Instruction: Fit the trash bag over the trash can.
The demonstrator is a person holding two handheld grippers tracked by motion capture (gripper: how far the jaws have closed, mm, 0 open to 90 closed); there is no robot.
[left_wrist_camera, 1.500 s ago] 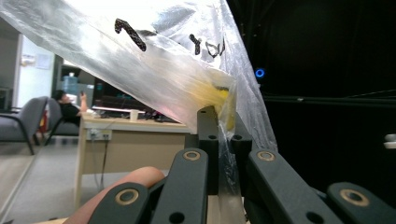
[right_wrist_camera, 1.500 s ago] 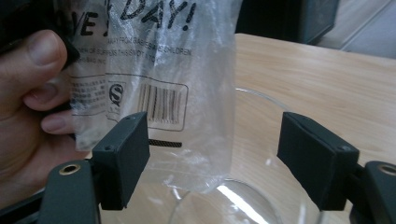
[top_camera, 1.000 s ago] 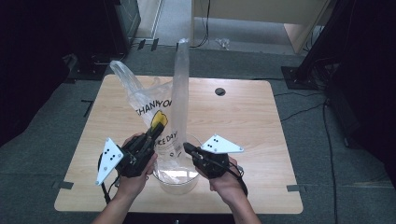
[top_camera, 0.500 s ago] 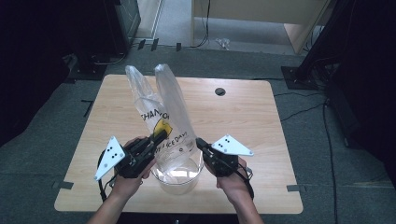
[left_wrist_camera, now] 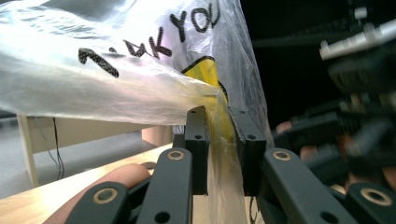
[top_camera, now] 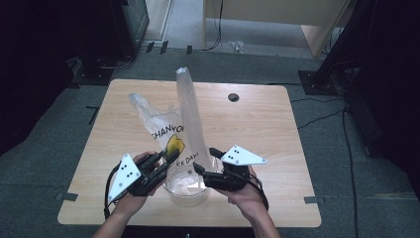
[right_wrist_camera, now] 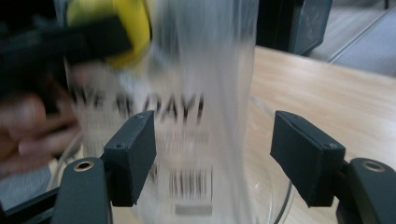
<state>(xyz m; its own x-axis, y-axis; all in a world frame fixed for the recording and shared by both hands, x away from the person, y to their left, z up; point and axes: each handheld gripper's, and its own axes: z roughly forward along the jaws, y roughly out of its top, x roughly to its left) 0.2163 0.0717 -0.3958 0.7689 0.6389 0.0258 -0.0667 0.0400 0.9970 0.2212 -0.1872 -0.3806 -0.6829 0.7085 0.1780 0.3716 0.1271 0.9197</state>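
A clear plastic bag (top_camera: 190,119) printed with black words and a yellow face stands in a clear bowl (top_camera: 188,197) near the table's front edge. My left gripper (top_camera: 171,154) is at the bag's left side. In the left gripper view (left_wrist_camera: 218,135) its jaws have just been opening; the pads stand slightly apart with bunched film (left_wrist_camera: 116,84) and the yellow print between them. My right gripper (top_camera: 203,158) is at the bag's right side. Its jaws have just been opening too, and they stand wide (right_wrist_camera: 212,140), off the bag (right_wrist_camera: 201,70) and above the bowl's rim (right_wrist_camera: 275,200).
The wooden table (top_camera: 257,129) has a small dark hole (top_camera: 233,97) at the back. One bag handle (top_camera: 184,74) stands tall and the other (top_camera: 136,101) sags left. Dark furniture and cables surround the table on the grey floor.
The right gripper's jaws have opened and let go of the bag. The bag's two handles have parted, and the left one has sagged to the left. Both hands have stayed in place.
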